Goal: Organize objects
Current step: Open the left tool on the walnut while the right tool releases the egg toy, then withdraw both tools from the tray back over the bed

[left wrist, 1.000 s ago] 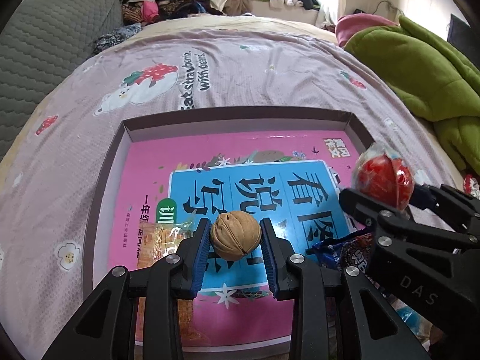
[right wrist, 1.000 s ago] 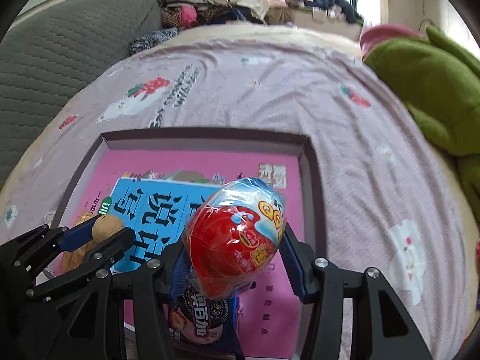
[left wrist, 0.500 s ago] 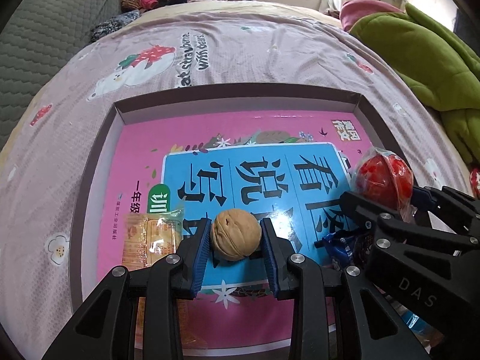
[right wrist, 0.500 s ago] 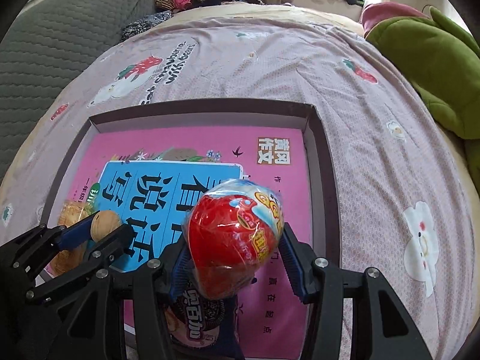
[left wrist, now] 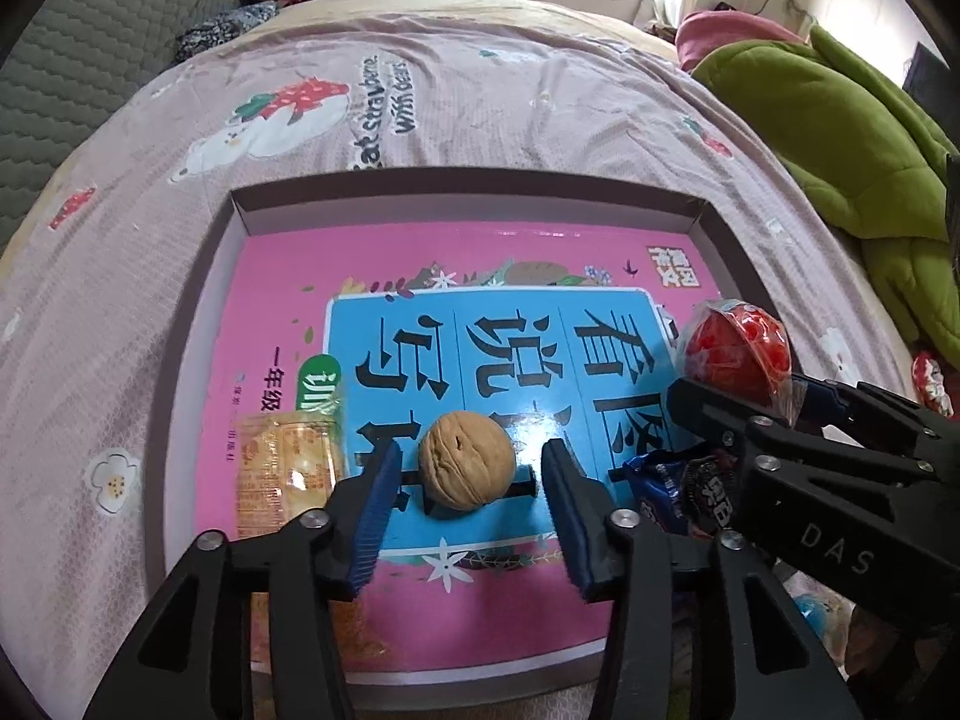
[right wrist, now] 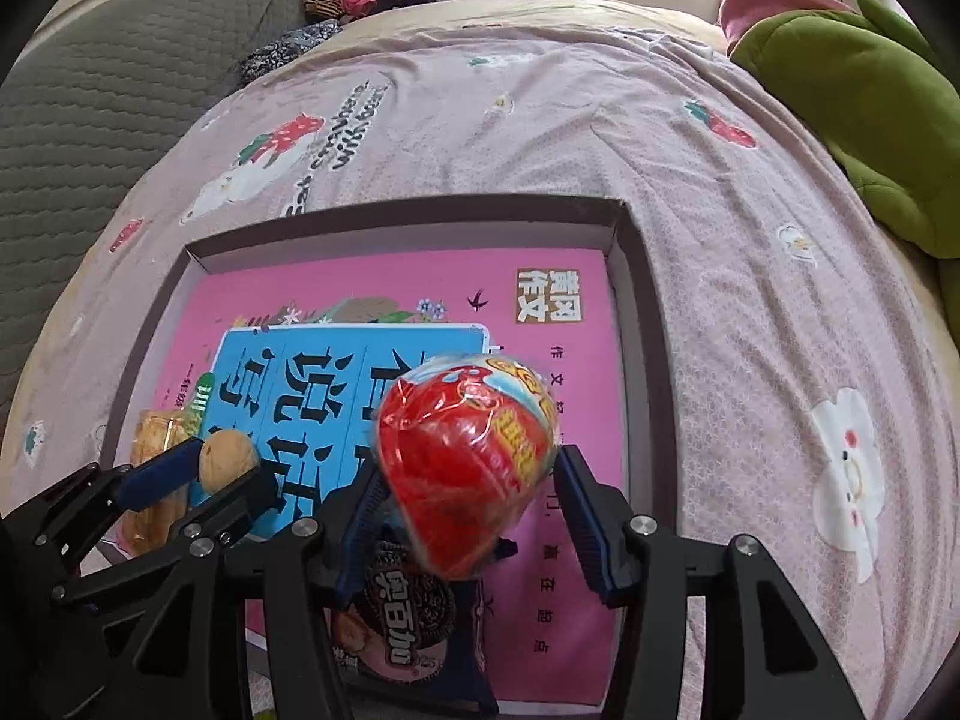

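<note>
A walnut (left wrist: 466, 459) lies on the pink and blue book (left wrist: 516, 324) inside a shallow brown box (left wrist: 462, 189). My left gripper (left wrist: 471, 477) is open, its blue pads apart on either side of the walnut. My right gripper (right wrist: 465, 489) has its jaws spread; the red wrapped egg (right wrist: 465, 456) sits between them, touching the left pad, with a gap at the right pad. The egg (left wrist: 735, 354) and right gripper also show at the right of the left wrist view. The walnut (right wrist: 225, 462) shows at the left of the right wrist view.
An orange snack packet (left wrist: 288, 468) lies in the box at the left. A blue cookie packet (right wrist: 414, 612) lies under the right gripper. The box rests on a pink bedsheet (left wrist: 420, 96). A green blanket (left wrist: 852, 138) is at the right, a grey headboard (right wrist: 90, 96) at the left.
My left gripper has opened and let go of the walnut, which now rests on the book. My right gripper's jaws have widened around the red egg. Both grippers came lower over the box.
</note>
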